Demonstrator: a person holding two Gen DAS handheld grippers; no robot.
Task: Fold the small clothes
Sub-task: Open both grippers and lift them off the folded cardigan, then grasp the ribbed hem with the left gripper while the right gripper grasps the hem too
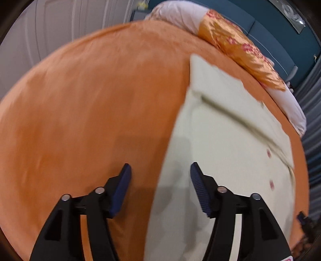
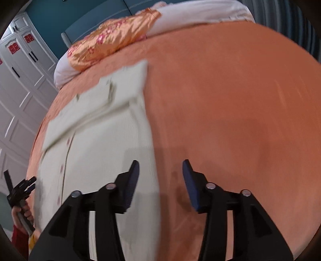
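Nearest the left wrist camera, the left gripper (image 1: 160,170) hangs with its blue ribbed pads parted and nothing between them, straddling the left edge of a pale cream garment (image 1: 226,152); one pad is over the orange bedspread (image 1: 90,104), the other over the cloth. In the right wrist view the right gripper (image 2: 160,166) is likewise spread and empty, astride the garment's opposite long edge. Both views are smeared by motion blur, so fine texture is hard to read.

The garment lies flat in the middle of the bed, running away from the cameras. A placket with small pink buttons (image 1: 268,153) runs along its length, and a sleeve seems already folded across the upper part, towards the collar end. It looks like a thin ribbed knit: light, limp and not fragile. It would probably sag and drag on the plush bedspread rather than hold any shape, so a pinch at one point is likely to pull it askew.

The sensible holds are the two near hem corners, one per gripper, taking both layers and lifting together.

Beyond the garment lie an orange satin pillow with pink flowers (image 1: 240,48) and a white pillow (image 2: 200,14), set against a teal headboard (image 2: 96,18).
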